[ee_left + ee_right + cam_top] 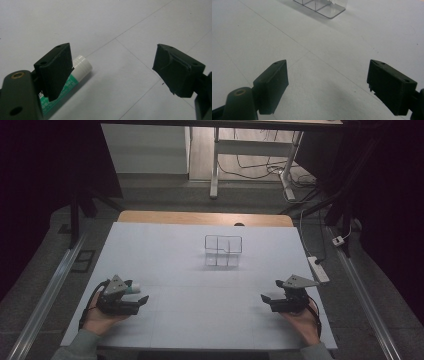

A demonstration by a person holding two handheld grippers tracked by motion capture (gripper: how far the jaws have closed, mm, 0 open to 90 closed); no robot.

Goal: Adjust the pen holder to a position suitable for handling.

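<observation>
White table (200, 270); glue stick (80, 68) beside left hand-held gripper (110, 72) (open).

Green-and-white tube (75, 75), white cap; clear organiser (223, 251); white table (200, 310).

one glue stick (81, 65); one clear organizer (223, 250); two grippers

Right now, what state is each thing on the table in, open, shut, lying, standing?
Left gripper: open, nothing between the jaws.
Right gripper: open, holding nothing.
Glue stick: lying on its side, cap on, beside the left gripper.
Clear box: upright, open at the top, looks empty.
</observation>
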